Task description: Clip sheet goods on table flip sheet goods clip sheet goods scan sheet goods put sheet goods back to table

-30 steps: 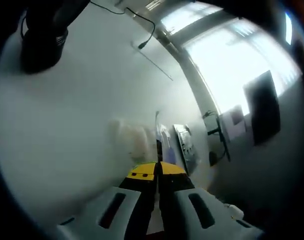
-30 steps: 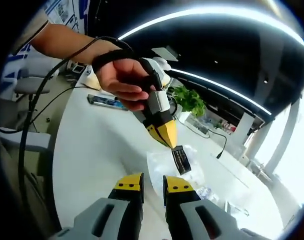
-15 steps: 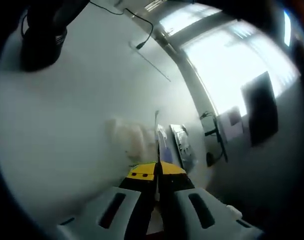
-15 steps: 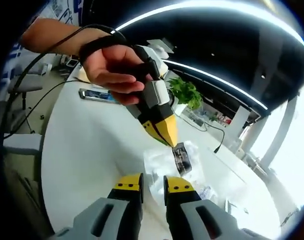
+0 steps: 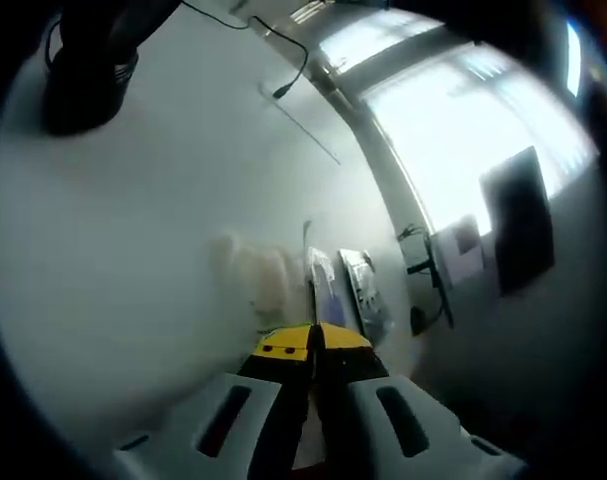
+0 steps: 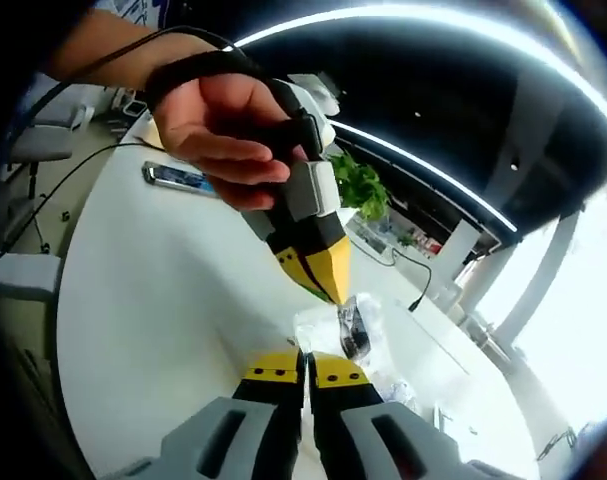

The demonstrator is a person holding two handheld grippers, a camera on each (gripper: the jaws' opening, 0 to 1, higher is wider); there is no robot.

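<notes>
The right gripper (image 6: 305, 372) is now showing its 2 yellow-tipped jaws drawn together, where 0.5 s ago a clear gap separated them; whether they are pinching the clear packet (image 6: 351, 330) cannot be told. Judged from this, the second clip, for the flip, is beginning. The left gripper (image 6: 328, 285), gripped by a hand (image 6: 228, 130), is clamping the packet's upper edge and holding it above the white table (image 6: 153, 290). The left gripper view is showing the left gripper's (image 5: 314, 341) jaws pressed on the packet (image 5: 319, 285) edge-on, plus bright windows (image 5: 463, 130); the right gripper view is adding a potted plant (image 6: 361, 188).
</notes>
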